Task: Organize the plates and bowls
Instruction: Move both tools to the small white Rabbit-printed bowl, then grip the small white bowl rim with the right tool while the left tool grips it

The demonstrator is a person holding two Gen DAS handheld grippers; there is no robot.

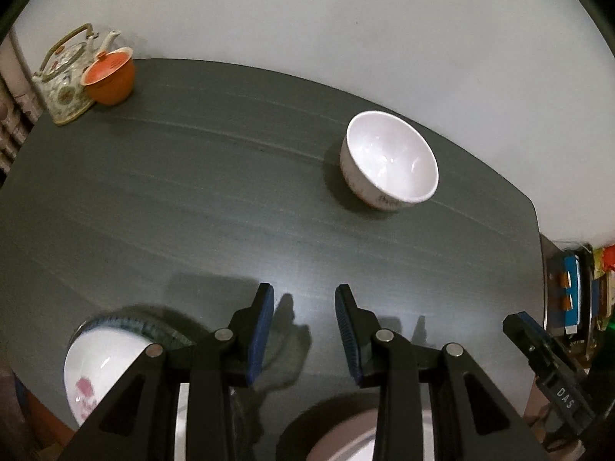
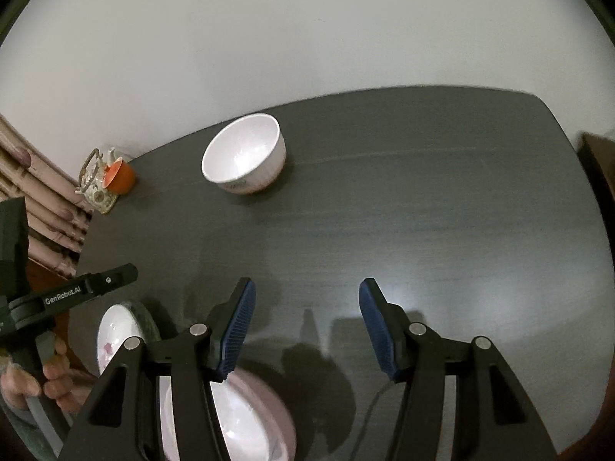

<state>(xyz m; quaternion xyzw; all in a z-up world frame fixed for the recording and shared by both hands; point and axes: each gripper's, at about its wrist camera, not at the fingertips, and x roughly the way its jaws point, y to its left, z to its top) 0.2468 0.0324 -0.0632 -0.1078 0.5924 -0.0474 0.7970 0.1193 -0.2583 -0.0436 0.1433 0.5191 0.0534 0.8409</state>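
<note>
White bowl (image 1: 390,161) well beyond left gripper (image 1: 304,330) — upright, untouched.

A white bowl (image 1: 390,161) is standing upright and empty far out on the dark bench (image 1: 192,192), with a faint pattern on its outer wall. A second bowl (image 1: 96,368), white inside with a pink flower print and a blue pattern outside, is sitting at the near left edge. A pale plate (image 2: 246,418) is lying flat at the near edge, well apart from the white bowl.
</note>
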